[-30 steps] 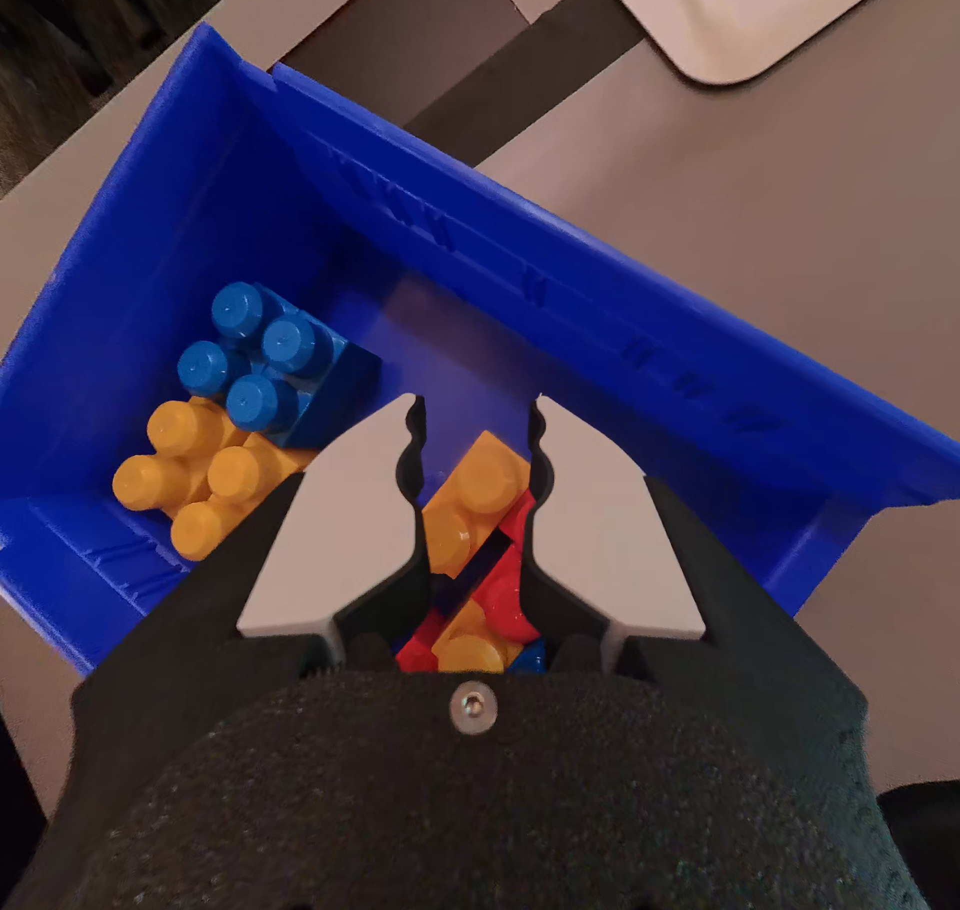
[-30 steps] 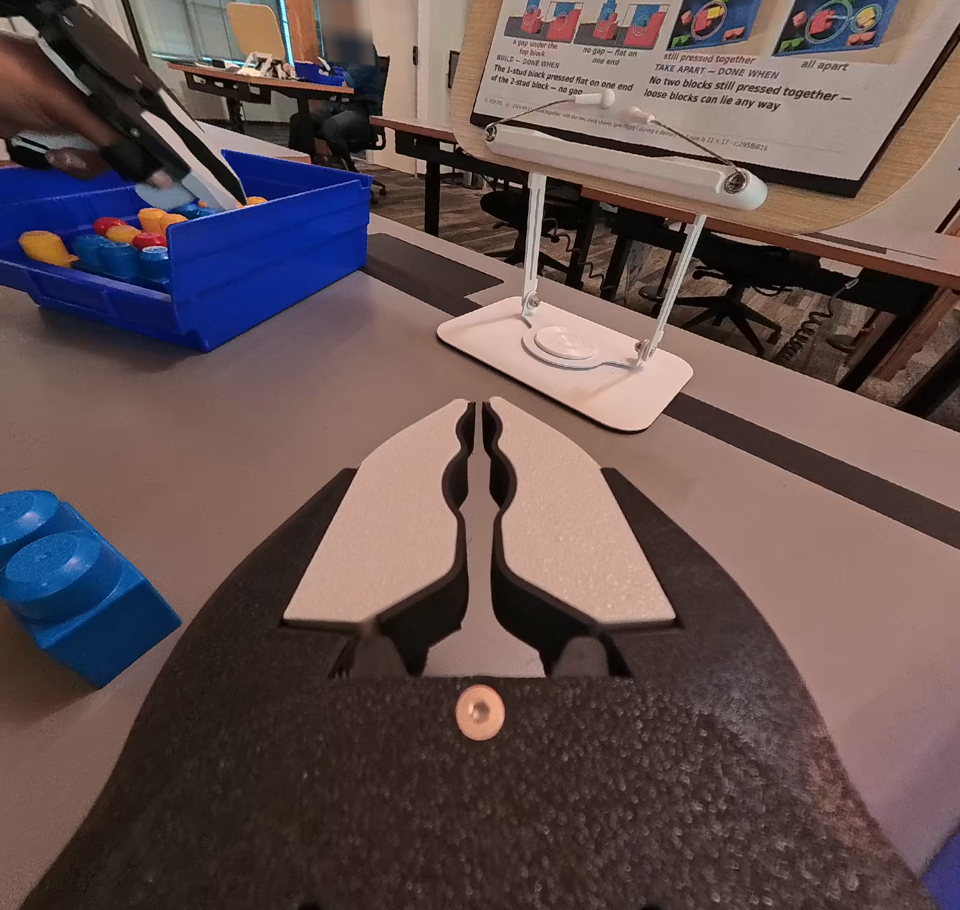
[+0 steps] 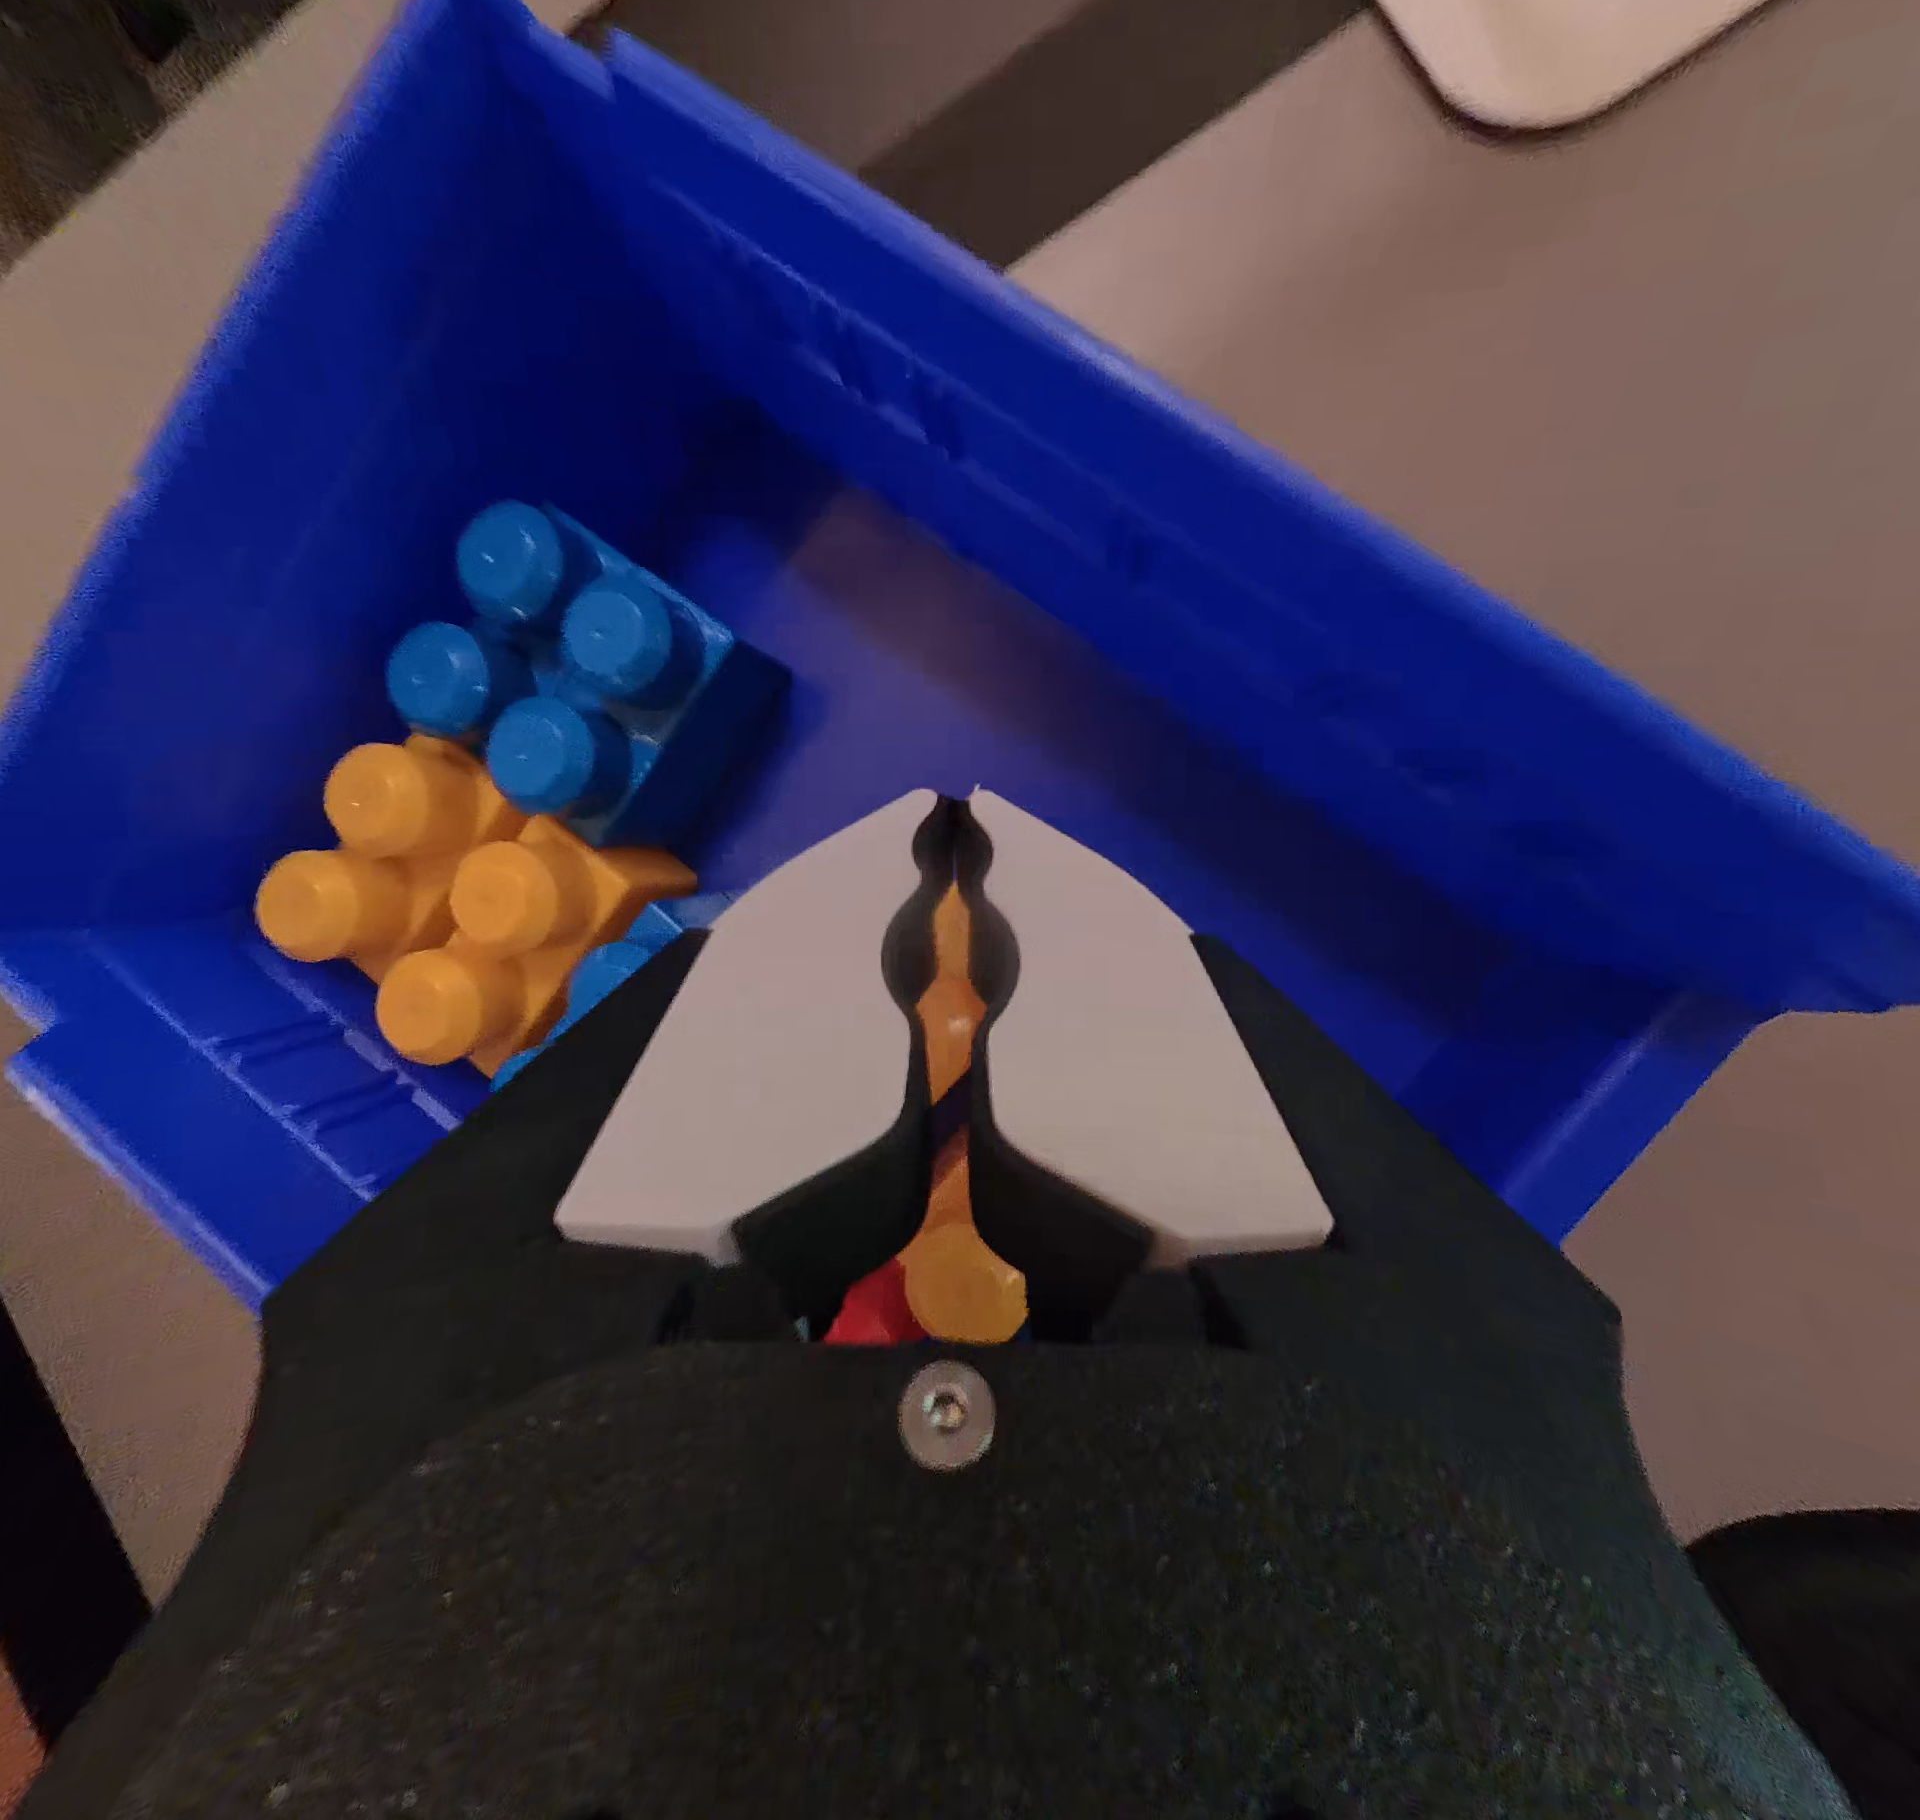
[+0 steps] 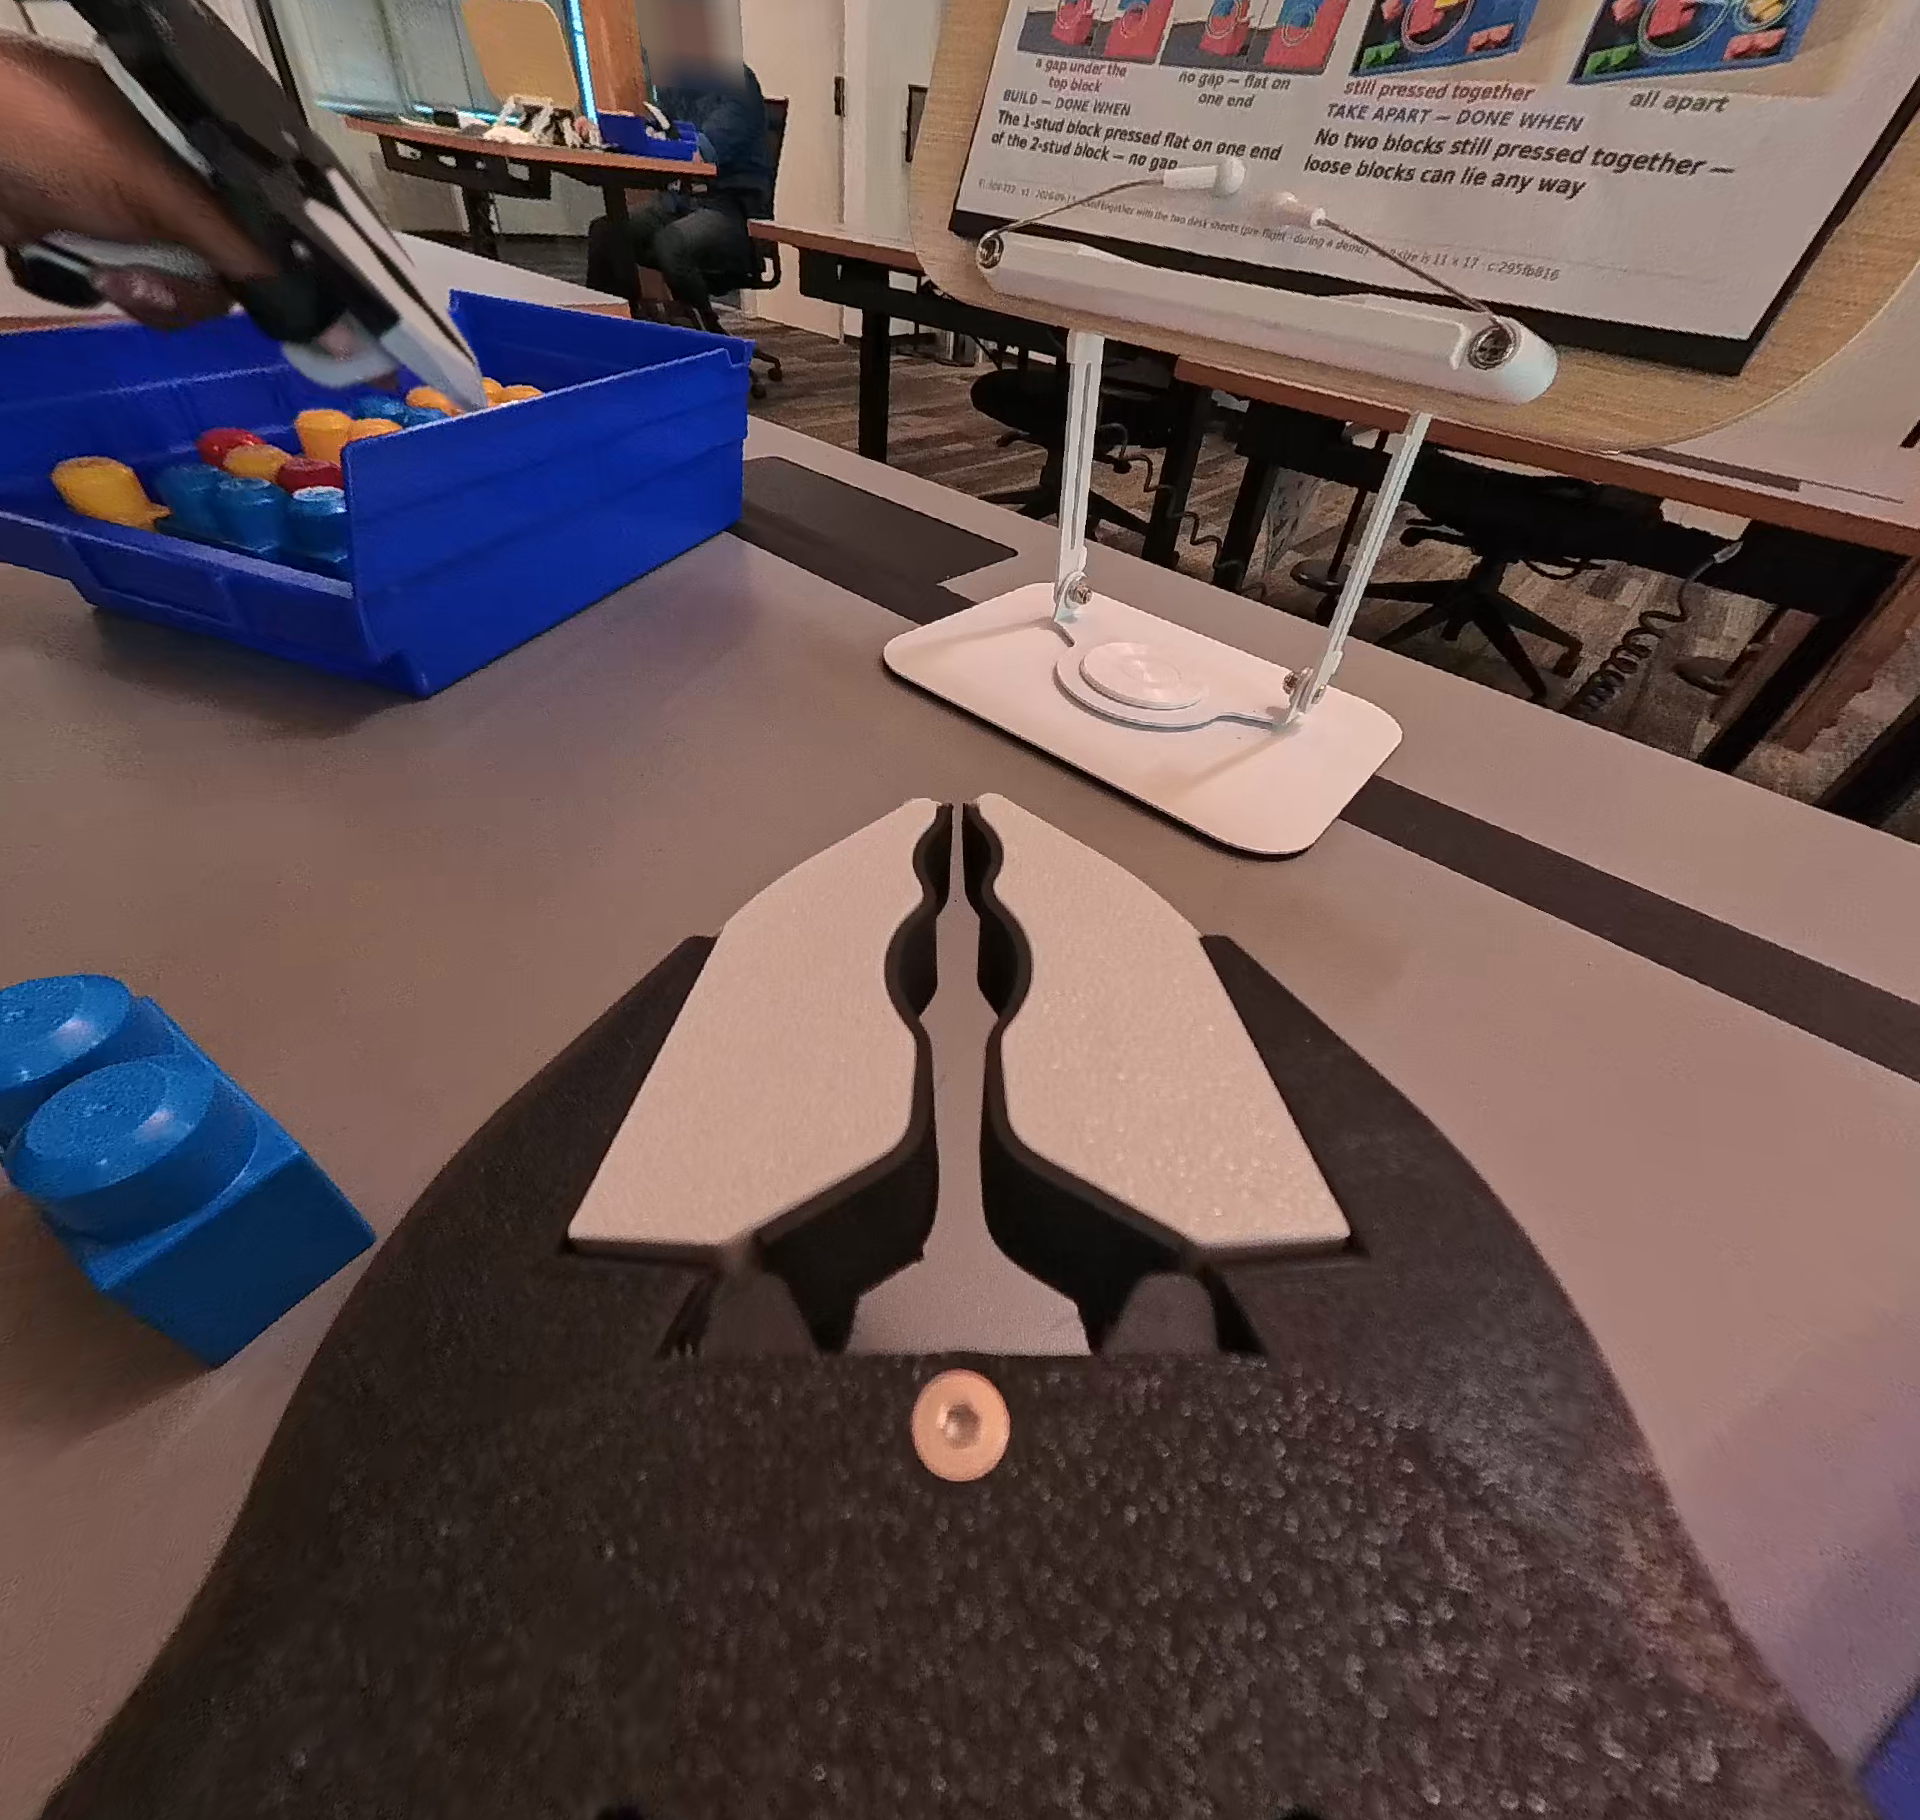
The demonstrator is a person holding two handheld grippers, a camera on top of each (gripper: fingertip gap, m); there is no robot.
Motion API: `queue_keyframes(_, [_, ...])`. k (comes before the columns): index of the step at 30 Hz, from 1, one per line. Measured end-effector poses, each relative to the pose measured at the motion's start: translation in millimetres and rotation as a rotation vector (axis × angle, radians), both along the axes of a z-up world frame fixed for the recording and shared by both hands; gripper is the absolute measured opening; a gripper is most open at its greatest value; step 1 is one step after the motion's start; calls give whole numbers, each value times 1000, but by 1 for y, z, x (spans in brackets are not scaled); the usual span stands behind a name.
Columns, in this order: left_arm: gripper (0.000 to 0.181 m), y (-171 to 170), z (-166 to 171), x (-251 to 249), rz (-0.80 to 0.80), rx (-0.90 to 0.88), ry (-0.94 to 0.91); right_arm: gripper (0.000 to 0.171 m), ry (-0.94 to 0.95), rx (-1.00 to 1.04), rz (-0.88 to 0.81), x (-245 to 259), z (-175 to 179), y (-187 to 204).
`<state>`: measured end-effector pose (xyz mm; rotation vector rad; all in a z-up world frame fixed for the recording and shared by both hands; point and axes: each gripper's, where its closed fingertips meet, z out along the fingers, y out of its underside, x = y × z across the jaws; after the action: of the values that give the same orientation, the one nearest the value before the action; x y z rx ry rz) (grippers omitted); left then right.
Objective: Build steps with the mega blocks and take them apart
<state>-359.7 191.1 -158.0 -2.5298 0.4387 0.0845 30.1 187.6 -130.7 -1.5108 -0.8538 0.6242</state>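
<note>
The left gripper reaches down into a blue plastic bin on a grey table, its two pale fingers drawn together until the tips nearly meet, with an orange block showing through the narrow slit between them; the fingers appear to be pinched on that block, though most of it is hidden behind them. A red block peeks out just beneath it near the gripper's base. Further into the bin, to the left of the fingers, a blue four-stud block lies against an orange four-stud block, the two touching. The left wrist view is slightly blurred. Seen from the right wrist view, the same gripper, held in a person's hand, dips its tip among a jumble of orange, red and blue blocks in the bin, which sits at the far left of the table. The right gripper hovers low over the bare tabletop, well apart from the bin, its fingers almost together with only a thin gap between them and nothing held. A blue two-stud block stands upright on the table just beside this gripper, at its left. Beyond the fingertips, a white stand rests on the table and props up an instruction sheet with pictures of blocks. In the background, a seated person is at another table.
</note>
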Motion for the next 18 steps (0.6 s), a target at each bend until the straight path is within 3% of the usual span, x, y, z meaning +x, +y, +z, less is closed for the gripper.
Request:
queue_keyframes(7, [0, -13, 5, 4, -66, -47, -18, 1, -1, -1, 1, 0, 0, 0])
queue_keyframes(12, [25, -44, -15, 12, -139, -240, -29, 1, -5, -4, 6, -1, -1, -1])
queue_keyframes(18, [21, -49, -20, 20, -154, -266, -74, 1, -6, -7, 6, -2, -2, -1])
